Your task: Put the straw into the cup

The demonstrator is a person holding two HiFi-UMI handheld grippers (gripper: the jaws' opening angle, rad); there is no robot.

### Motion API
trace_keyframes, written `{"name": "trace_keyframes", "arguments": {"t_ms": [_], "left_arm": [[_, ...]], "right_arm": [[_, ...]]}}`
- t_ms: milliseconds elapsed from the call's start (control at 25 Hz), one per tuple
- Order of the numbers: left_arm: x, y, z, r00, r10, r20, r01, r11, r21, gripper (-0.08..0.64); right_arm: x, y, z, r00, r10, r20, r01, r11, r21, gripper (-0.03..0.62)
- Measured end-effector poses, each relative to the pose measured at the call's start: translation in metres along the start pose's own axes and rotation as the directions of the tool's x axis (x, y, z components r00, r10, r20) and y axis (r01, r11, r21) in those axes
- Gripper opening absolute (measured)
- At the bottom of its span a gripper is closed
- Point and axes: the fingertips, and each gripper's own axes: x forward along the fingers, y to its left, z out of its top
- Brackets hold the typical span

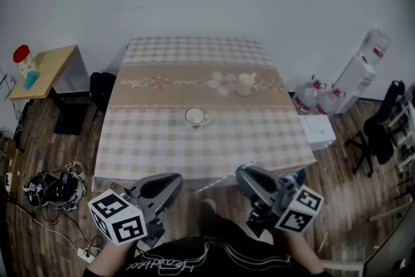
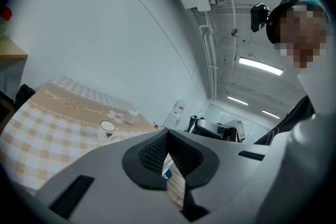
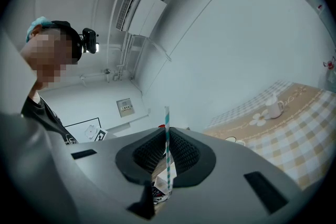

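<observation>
A white cup (image 1: 196, 117) with a small red motif stands near the middle of the checked tablecloth (image 1: 149, 139). It also shows in the left gripper view as the cup (image 2: 107, 126), and only its rim shows in the right gripper view (image 3: 231, 140). My right gripper (image 1: 244, 172) is below the table's near edge, shut on a teal-and-white striped straw (image 3: 167, 149) that sticks up between its pads. My left gripper (image 1: 174, 178) hovers at the near edge too, its jaws meeting at the tips (image 2: 167, 135) with nothing held.
A second white mug (image 1: 246, 84) sits on the flower print farther back. A small wooden side table (image 1: 45, 68) is at the left, with cables (image 1: 55, 188) on the floor. Water bottles (image 1: 311, 97), a white box (image 1: 318, 130) and an office chair (image 1: 382, 126) are at the right.
</observation>
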Motion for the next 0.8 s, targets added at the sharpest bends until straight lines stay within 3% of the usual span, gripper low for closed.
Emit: {"name": "trace_keyframes", "arguments": {"t_ms": [160,320,520,800], "left_arm": [[-0.024,-0.01,-0.025,1.0,0.004,-0.004,-0.004,1.0,0.001,-0.003],[0.012,0.009,-0.007,0.999,0.04,-0.014,-0.04,0.999,-0.025,-0.003],[0.011,0.036,-0.006,0.998,0.063,-0.006,-0.063,0.997,-0.049,-0.003],[0.048,0.072,0.007,0.997,0.078,-0.013,-0.079,0.993,-0.088,-0.003]], "right_arm": [[-0.013,0.022,-0.024,1.0,-0.001,0.01,0.001,1.0,-0.011,0.032],[0.005,-0.021,-0.005,1.0,0.021,-0.018,-0.021,1.0,0.016,0.032],[0.033,-0.033,-0.013,0.998,0.039,-0.048,-0.039,0.999,0.013,0.032],[0.065,-0.076,0.0,0.995,0.047,-0.083,-0.046,0.999,0.011,0.032]]}}
